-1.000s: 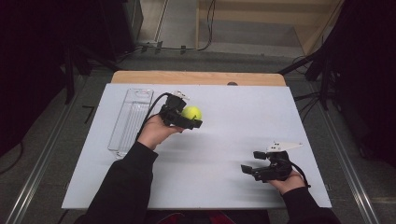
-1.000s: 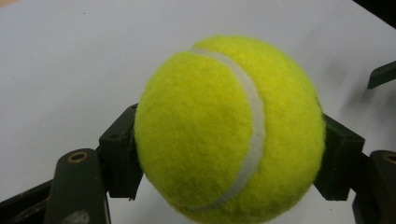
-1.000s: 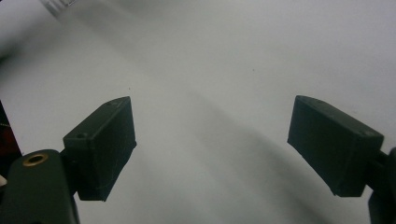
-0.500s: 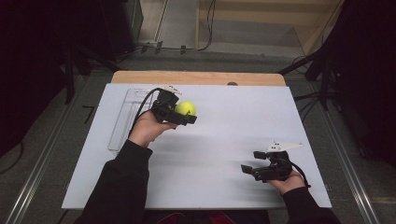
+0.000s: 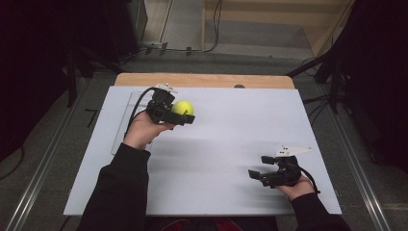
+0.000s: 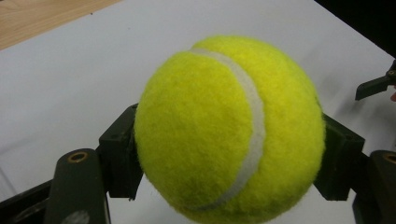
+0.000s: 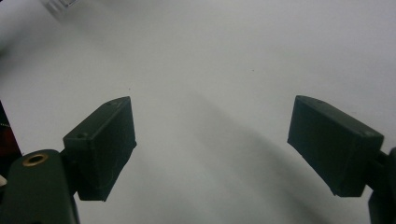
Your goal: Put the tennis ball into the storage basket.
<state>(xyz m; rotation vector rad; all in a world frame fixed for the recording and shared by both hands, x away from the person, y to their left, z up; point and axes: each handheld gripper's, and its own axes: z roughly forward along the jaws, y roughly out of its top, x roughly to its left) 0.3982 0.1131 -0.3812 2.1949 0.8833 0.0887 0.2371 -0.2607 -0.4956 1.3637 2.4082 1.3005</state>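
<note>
A yellow-green tennis ball (image 5: 183,107) is held above the white table sheet (image 5: 231,139) at the back left. My left gripper (image 5: 185,114) is shut on it, its jaws pressing the ball's two sides. In the left gripper view the tennis ball (image 6: 229,128) sits large between the black pads (image 6: 119,161), its white seam curving down the front. My right gripper (image 5: 256,175) rests near the front right of the sheet, pointing left. In the right gripper view the right gripper (image 7: 212,147) stands open with bare white sheet between its fingers.
A clear plastic tray (image 5: 126,120) lies on the sheet at the far left, partly behind my left hand. A wooden table edge (image 5: 204,80) runs along the back. Dark floor and cables surround the table.
My left gripper has carried the ball up and towards the back left of the sheet. The right gripper has stayed where it was.
</note>
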